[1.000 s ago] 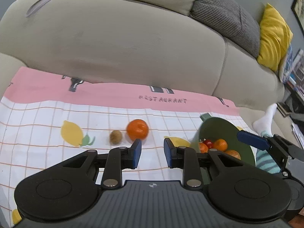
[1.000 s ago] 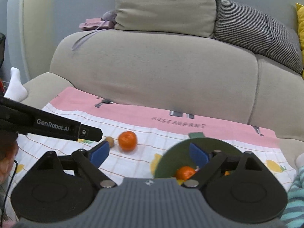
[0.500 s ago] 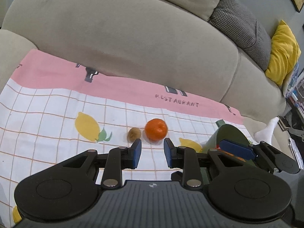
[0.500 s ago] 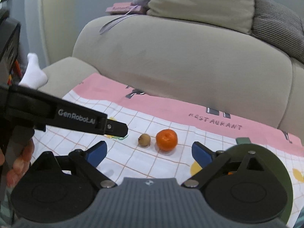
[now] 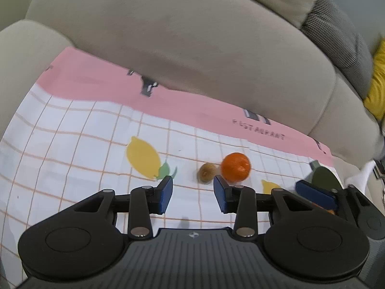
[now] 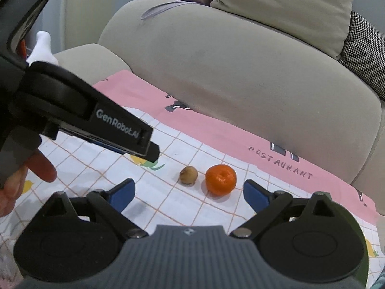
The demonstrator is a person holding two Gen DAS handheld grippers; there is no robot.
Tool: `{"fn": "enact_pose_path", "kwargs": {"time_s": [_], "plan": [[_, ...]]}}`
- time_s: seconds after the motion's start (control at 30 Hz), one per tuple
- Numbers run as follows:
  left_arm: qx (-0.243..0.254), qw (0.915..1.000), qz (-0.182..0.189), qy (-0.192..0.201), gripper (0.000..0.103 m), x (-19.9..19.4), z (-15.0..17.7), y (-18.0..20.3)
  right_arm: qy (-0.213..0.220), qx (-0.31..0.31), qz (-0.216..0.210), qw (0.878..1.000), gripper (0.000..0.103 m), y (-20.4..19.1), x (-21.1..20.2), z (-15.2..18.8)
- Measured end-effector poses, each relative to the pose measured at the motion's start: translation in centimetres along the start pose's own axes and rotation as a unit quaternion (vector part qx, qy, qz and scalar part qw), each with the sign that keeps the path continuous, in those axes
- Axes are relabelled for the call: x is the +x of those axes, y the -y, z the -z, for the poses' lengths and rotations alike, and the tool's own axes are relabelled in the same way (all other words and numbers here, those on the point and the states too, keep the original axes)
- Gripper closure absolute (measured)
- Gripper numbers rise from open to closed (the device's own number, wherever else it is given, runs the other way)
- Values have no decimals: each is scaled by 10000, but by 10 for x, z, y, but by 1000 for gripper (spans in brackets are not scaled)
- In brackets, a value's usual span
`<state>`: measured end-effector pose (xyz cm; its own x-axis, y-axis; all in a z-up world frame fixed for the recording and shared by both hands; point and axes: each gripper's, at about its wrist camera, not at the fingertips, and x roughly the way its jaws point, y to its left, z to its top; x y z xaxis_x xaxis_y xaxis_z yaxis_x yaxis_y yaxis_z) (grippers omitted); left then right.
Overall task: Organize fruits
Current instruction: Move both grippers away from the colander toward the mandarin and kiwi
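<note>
Right gripper [image 6: 189, 193]: jaws spread wide and empty, held low over the cloth, with the orange and the small brown fruit both lying just beyond the gap between its blue fingertips.
Left gripper [image 5: 192, 197]: jaws partly apart, holding nothing; in the right wrist view it juts in from the left, on the far side of the brown fruit from the orange, gripped by the person's hand [image 6: 14, 185].
Orange [image 6: 221, 180]: a round bright orange fruit resting on the checked part of the cloth; this is the landmark for the lines below.
Small brown fruit [image 6: 188, 174]: just beside the orange on its left, close but with a thin gap; it looks like a kiwi or similar, too small to name surely.
Green bowl [image 5: 323, 180]: to the right of the orange and well apart from it, mostly hidden behind the right gripper; a sliver of orange colour near it may be fruit inside.
Tablecloth [image 5: 84, 149]: white with thin orange grid lines and printed yellow lemons under the orange, with a pink band lettered "RESTAURANT" behind the orange.
Sofa [image 6: 240, 72]: beige, rising directly behind the orange past the pink band, with cushions on top.
Step in hand: judging by the pose, the approach to pick up one of the two loose fruits.
Next move calls for: centring the wide right jaws around the orange, lowering to the cloth, closing gently so it does not roll, and avoiding a nudge to the brown fruit.
</note>
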<state>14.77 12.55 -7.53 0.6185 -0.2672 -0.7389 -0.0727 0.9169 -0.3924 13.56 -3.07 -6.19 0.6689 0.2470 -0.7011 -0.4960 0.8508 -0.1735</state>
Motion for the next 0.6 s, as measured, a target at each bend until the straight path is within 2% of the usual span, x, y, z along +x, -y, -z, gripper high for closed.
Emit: {"fn": "enact_pose_path", "kwargs": {"time_s": [0.13, 0.23, 0.3, 0.43, 0.5, 0.6], "plan": [[-72, 9999, -75, -35, 58, 6, 0, -6, 36, 87, -15, 10000, 4, 2, 7, 0], [-27, 10000, -76, -56, 64, 10, 2, -8, -11, 225, -52, 9997, 5, 7, 14, 1], [-31, 9999, -110, -116, 69, 13, 2, -11, -59, 276, -42, 9996, 12, 10, 20, 2], [-104, 9998, -92, -157, 71, 18, 3, -17, -140, 249, 53, 9996, 21, 12, 30, 4], [-108, 9997, -69, -188, 77, 21, 4, -19, -161, 292, 71, 9994, 28, 15, 34, 5], [-101, 9998, -73, -179, 77, 25, 6, -19, -228, 475, 41, 9986, 29, 20, 41, 6]]}}
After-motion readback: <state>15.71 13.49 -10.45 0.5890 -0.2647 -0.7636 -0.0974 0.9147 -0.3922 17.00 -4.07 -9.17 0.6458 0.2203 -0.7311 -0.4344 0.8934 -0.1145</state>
